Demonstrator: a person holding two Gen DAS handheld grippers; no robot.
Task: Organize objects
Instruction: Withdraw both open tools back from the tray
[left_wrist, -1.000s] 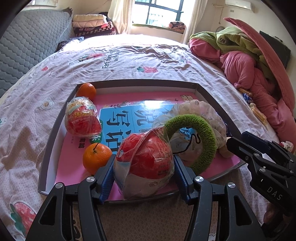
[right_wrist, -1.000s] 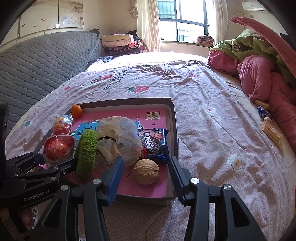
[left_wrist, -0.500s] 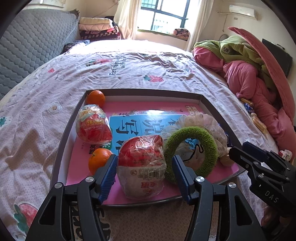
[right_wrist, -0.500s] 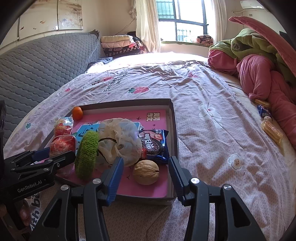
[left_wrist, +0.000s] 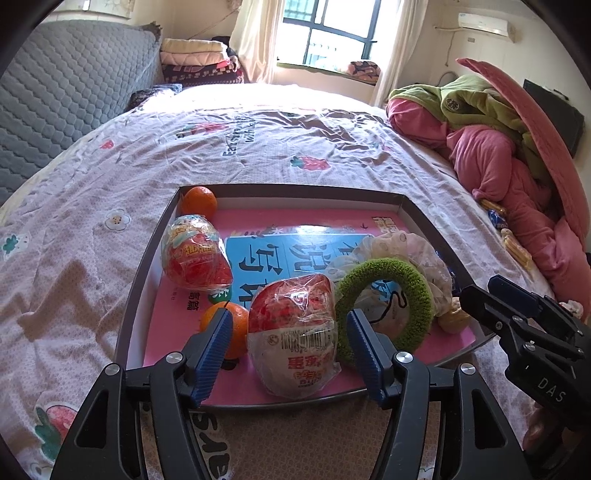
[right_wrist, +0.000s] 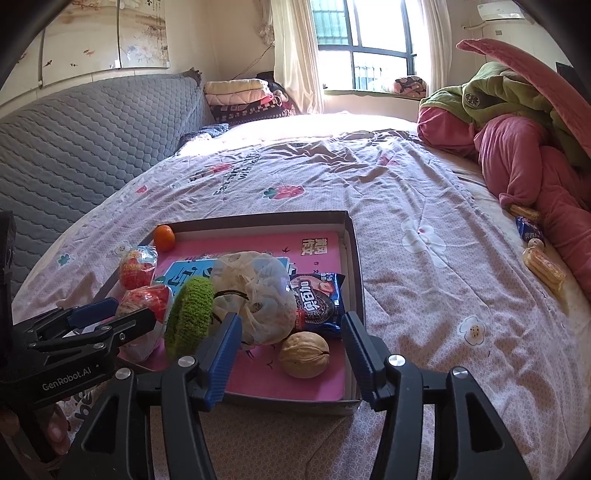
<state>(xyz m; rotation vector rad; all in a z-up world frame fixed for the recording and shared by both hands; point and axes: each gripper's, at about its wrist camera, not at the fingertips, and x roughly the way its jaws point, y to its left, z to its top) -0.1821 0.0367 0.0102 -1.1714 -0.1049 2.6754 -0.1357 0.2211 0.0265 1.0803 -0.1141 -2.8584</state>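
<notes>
A shallow dark-rimmed tray (left_wrist: 295, 190) lies on the bed with a pink book in it. A red fruit wrapped in clear plastic (left_wrist: 293, 332) rests on the tray's near edge, between the blue pads of my left gripper (left_wrist: 288, 314). Those jaws are opening and neither pad touches the wrap. My right gripper (right_wrist: 291, 317) hovers over the tray's near right corner, its jaws opening too. A walnut (right_wrist: 304, 354) lies loose between them. A green knitted ring (left_wrist: 384, 302) leans against a white mesh bag (right_wrist: 255, 291).
The tray also holds a second wrapped red fruit (left_wrist: 195, 254), two oranges (left_wrist: 198, 201) (left_wrist: 229, 325) and a blue cookie pack (right_wrist: 319, 299). Snack packs (right_wrist: 543, 266) lie on the sheet at right, beside piled pink and green blankets (right_wrist: 517, 147). A grey padded headboard (right_wrist: 74, 140) stands at left.
The left gripper has set the wrapped red fruit down on the tray and its pads have come off it. The right jaws have widened slightly around the walnut.
</notes>
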